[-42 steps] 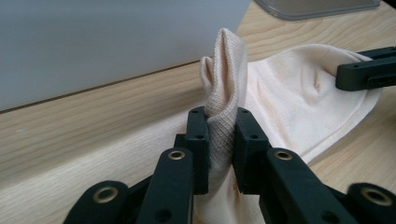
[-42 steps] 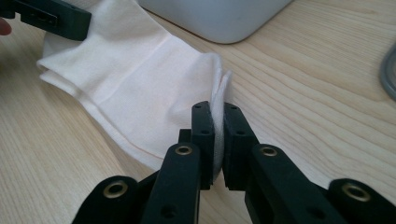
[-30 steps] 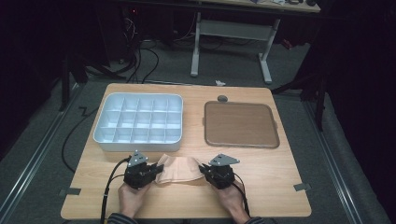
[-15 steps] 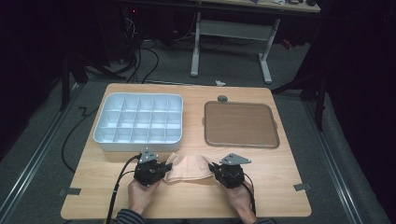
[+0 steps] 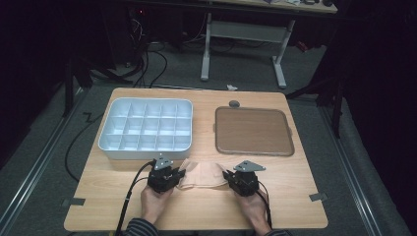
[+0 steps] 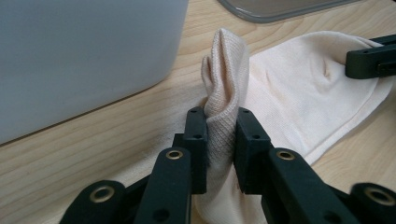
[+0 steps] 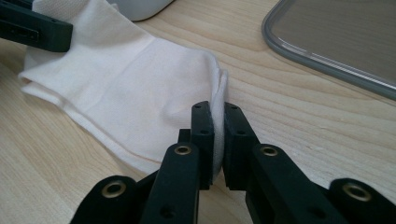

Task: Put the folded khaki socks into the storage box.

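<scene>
Beige fabric, a sock (image 5: 202,174), lies flat on the wooden table (image 5: 295,196) between your two hands, just in front of the white compartment tray (image 5: 146,129) and to the left of the brown lid (image 5: 253,131). Your left gripper (image 6: 220,135) is clamped on a bunched fold at one end of the sock; the jaws have just eased slightly apart, with the fabric between them and pressed by both pads. Your right gripper (image 7: 218,140) pinches the opposite edge, jaws narrow on the thin cloth.
</scene>
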### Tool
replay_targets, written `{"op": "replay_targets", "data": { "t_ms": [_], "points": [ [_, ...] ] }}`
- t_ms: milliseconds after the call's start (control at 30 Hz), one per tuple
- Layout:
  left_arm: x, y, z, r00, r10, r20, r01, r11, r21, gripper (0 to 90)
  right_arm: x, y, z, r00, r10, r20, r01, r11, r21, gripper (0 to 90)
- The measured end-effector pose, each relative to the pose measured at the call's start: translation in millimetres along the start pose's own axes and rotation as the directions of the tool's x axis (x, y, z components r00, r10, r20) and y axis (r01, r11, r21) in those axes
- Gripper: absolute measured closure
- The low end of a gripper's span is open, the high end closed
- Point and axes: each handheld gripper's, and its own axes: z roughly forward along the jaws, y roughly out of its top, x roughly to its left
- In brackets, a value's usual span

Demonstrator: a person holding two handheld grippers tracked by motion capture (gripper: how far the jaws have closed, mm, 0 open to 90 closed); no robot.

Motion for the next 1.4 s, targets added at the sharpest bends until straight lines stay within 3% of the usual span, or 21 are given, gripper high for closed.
{"op": "replay_targets", "data": {
  "t_ms": [167, 267, 333, 467, 767, 967, 1100, 1167, 1200, 1367, 1400],
  "points": [
    [2.0, -0.3, 1.9, 0.9998, -0.005, -0.019, 0.005, 0.9999, 0.012, 72.5, 0.7, -0.8, 4.6, 1.0000, -0.004, 0.003, 0.004, 1.000, 0.012, 84.2],
    [2.6, -0.7, 2.3, 0.9990, -0.001, -0.046, 0.002, 0.9998, 0.021, 65.4, 1.6, -2.9, 6.8, 1.0000, -0.005, 0.008, 0.005, 1.000, 0.020, 82.4],
    [2.0, -2.2, 3.4, 0.9971, 0.013, -0.075, -0.010, 0.9993, 0.037, 59.8, 0.5, -4.7, 8.6, 1.0000, -0.002, 0.007, 0.002, 1.000, 0.021, 80.0],
    [0.4, -4.2, 4.4, 0.9940, 0.035, -0.104, -0.031, 0.9986, 0.043, 57.1, 0.0, -4.8, 9.2, 1.0000, 0.003, 0.005, -0.004, 1.000, 0.023, 75.8],
    [0.4, -2.1, 5.1, 0.9917, 0.046, -0.120, -0.039, 0.9975, 0.058, 51.8, -2.8, -4.5, 8.2, 0.9998, 0.017, 0.010, -0.017, 0.999, 0.027, 62.0],
    [3.6, -3.7, -1.3, 0.9933, 0.003, -0.115, 0.001, 0.9993, 0.036, 45.8, -1.3, 0.4, -6.2, 0.9994, 0.024, 0.023, -0.023, 0.999, -0.038, 56.2],
    [4.2, -5.8, -7.9, 0.9923, -0.009, -0.124, 0.013, 0.9995, 0.029, 45.1, 3.7, 8.8, -18.3, 0.9998, 0.002, 0.020, 0.000, 0.997, -0.076, 61.2],
    [4.4, -6.7, -11.1, 0.9919, -0.021, -0.126, 0.024, 0.9995, 0.021, 45.4, 11.5, 15.3, -20.8, 0.9995, -0.021, -0.023, 0.019, 0.997, -0.073, 70.3],
    [4.7, -7.1, -12.2, 0.9916, -0.027, -0.126, 0.030, 0.9994, 0.018, 45.4, 11.5, 15.3, -20.8, 0.9995, -0.021, -0.023, 0.019, 0.997, -0.073, 70.3],
    [5.6, -10.3, -11.7, 0.9922, -0.049, -0.115, 0.051, 0.9985, 0.017, 49.8, 31.0, 21.5, -5.5, 0.9931, -0.068, -0.096, 0.064, 0.997, -0.036, 79.5],
    [5.1, -10.9, -10.8, 0.9924, -0.050, -0.113, 0.053, 0.9984, 0.021, 51.1, 40.1, 22.8, 3.0, 0.9896, -0.085, -0.116, 0.083, 0.996, -0.019, 82.1]
  ]
}}
